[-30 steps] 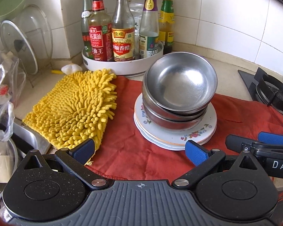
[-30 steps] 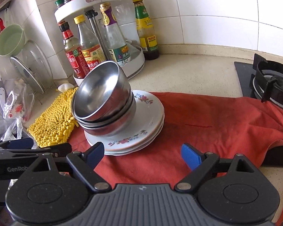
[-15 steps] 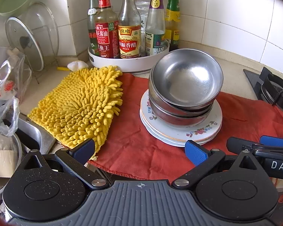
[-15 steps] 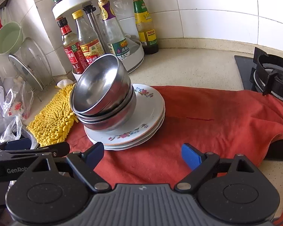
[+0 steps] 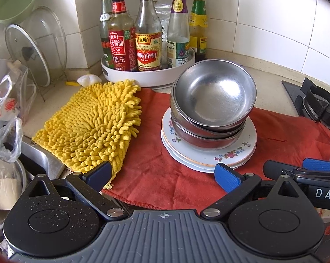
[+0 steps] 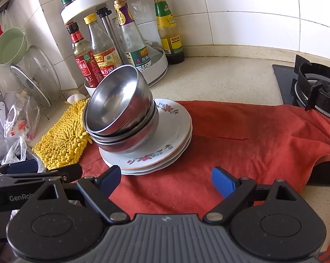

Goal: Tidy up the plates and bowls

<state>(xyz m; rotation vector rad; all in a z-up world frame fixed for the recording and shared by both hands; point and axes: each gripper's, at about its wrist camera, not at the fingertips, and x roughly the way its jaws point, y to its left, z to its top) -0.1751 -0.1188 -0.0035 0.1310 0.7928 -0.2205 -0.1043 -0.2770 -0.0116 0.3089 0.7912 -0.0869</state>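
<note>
Both my grippers hover low over the red cloth (image 5: 165, 175) on the table (image 6: 219, 83), and nothing is in either one. My left gripper (image 5: 162, 173) has its jaws spread wide, empty, one blue pad by the yellow chenille mitt (image 5: 94, 122), the other just short of the plates. My right gripper (image 6: 165, 177) is the same story: jaws wide apart, only bare cloth between them. Dead ahead sits the stack of floral plates (image 5: 241, 151), flat on the cloth, and on top of them the nested steel bowls (image 5: 213, 100), the uppermost one tilted in the pile. Behind stands the white turntable rack (image 5: 147, 79) crowded with sauce bottles (image 5: 148, 41). Off to the right there's the gas burner (image 6: 318, 87); off to the left a glass pot lid (image 5: 29, 50) leans in its wire stand.
</note>
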